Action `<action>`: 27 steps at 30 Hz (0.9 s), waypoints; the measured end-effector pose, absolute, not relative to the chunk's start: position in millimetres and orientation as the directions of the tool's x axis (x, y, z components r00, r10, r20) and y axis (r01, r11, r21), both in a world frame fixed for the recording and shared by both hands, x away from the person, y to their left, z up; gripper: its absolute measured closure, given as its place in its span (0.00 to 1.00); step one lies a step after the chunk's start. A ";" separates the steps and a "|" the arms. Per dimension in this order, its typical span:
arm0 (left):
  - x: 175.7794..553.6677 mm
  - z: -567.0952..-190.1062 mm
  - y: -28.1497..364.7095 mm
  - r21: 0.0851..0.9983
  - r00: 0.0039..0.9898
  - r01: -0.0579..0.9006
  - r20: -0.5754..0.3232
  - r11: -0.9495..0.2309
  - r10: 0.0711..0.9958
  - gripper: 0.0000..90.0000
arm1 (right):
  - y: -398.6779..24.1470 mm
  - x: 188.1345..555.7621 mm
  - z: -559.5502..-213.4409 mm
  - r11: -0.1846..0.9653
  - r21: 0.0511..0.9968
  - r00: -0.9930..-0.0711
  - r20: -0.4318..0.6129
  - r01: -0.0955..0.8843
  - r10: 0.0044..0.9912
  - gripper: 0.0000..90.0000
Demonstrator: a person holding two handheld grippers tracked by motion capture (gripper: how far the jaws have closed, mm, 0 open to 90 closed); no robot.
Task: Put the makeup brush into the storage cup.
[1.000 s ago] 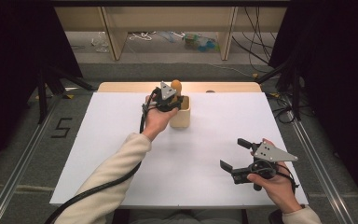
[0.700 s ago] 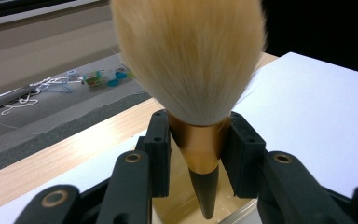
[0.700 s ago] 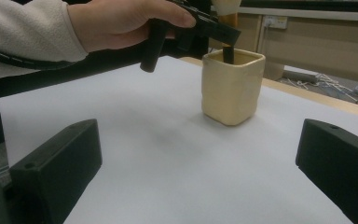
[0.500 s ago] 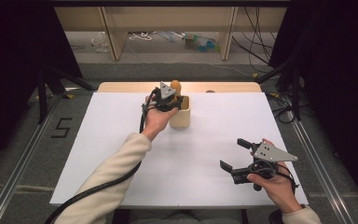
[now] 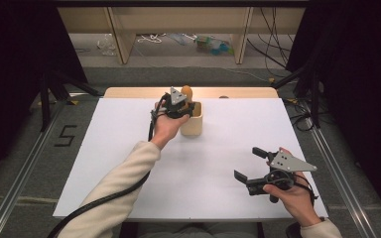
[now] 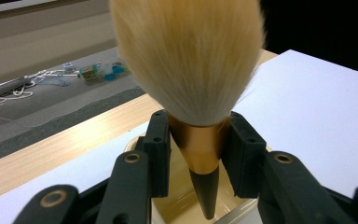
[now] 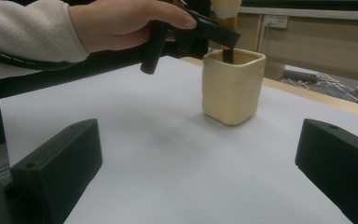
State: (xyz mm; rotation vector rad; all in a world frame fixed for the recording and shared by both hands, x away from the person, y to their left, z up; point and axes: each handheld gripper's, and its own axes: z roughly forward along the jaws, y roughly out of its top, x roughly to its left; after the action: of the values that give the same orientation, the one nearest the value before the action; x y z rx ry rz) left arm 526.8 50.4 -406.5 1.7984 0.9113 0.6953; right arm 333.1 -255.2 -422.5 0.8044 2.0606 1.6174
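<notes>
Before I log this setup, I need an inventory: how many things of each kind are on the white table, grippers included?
Brush: 1
Cup: 1
Gripper: 2, left and right
Total: 4

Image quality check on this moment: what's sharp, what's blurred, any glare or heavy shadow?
High view: even light on the white table, dark surround at both sides, no glare. Left gripper view: the brush bristles close to the lens look soft, while the left claw is crisp. Right gripper view: the cream cup is fairly sharp; the right claw is near and dim.
</notes>
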 end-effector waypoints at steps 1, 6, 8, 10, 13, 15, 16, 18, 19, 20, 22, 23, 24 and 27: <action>526.8 -406.4 50.4 0.927 0.558 0.276 0.060 -0.253 0.827 0.72 | -255.1 332.6 -422.3 0.165 0.965 -0.756 0.046 0.202 0.653 0.01; 527.2 -405.2 50.3 0.945 0.554 0.267 0.011 -0.190 0.833 0.59 | -255.1 332.6 -422.3 0.165 0.966 -0.755 0.046 0.201 0.654 0.02; 527.4 -403.3 49.6 0.946 0.520 0.274 0.007 -0.175 0.854 0.29 | -255.6 334.1 -422.4 0.161 0.971 -0.755 0.031 0.179 0.655 0.02; 526.1 -402.2 50.2 0.946 0.504 0.263 0.034 -0.190 0.863 0.14 | -255.6 334.2 -422.4 0.162 0.970 -0.755 0.029 0.179 0.656 0.02; 524.8 -402.0 53.2 0.946 0.486 0.266 0.035 -0.186 0.873 0.05 | -254.8 334.2 -423.0 0.160 0.971 -0.761 0.032 0.177 0.648 0.02; 524.5 -402.9 55.2 0.946 0.477 0.274 0.021 -0.171 0.879 0.01 | -254.0 333.8 -423.3 0.155 0.970 -0.763 0.046 0.189 0.645 0.02; 524.2 -403.5 56.1 0.947 0.478 0.273 0.018 -0.168 0.878 0.00 | -253.6 332.8 -423.3 0.153 0.967 -0.763 0.059 0.203 0.644 0.02; 524.0 -404.5 57.5 0.948 0.481 0.275 0.009 -0.161 0.877 0.00 | -253.9 332.7 -422.8 0.154 0.966 -0.760 0.058 0.205 0.647 0.02; 523.9 -404.8 57.9 0.949 0.480 0.277 0.001 -0.153 0.877 0.00 | -254.0 332.7 -422.8 0.155 0.967 -0.760 0.057 0.204 0.648 0.02; 523.6 -404.9 58.4 0.949 0.479 0.275 0.004 -0.154 0.878 0.00 | -254.3 333.5 -422.9 0.158 0.969 -0.759 0.045 0.192 0.649 0.02; 523.0 -404.6 59.2 0.950 0.478 0.272 0.002 -0.150 0.878 0.00 | -254.3 333.6 -422.9 0.159 0.969 -0.760 0.041 0.188 0.649 0.02; 522.6 -404.3 59.3 0.951 0.479 0.270 0.000 -0.148 0.878 0.00 | -254.3 332.4 -422.5 0.162 0.965 -0.756 0.051 0.205 0.652 0.02; 522.2 -404.0 59.2 0.952 0.480 0.269 0.001 -0.148 0.877 0.00 | -254.3 332.4 -422.5 0.161 0.965 -0.757 0.052 0.205 0.652 0.02; 521.6 -403.4 59.6 0.952 0.485 0.265 0.007 -0.154 0.874 0.00 | -254.7 334.3 -423.1 0.162 0.971 -0.757 0.031 0.178 0.652 0.02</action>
State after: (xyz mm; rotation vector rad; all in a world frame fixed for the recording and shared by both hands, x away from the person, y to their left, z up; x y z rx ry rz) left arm 521.6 59.6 -403.4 1.6824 0.9846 0.7264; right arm 334.3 -254.7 -423.1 0.7891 2.0493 1.6249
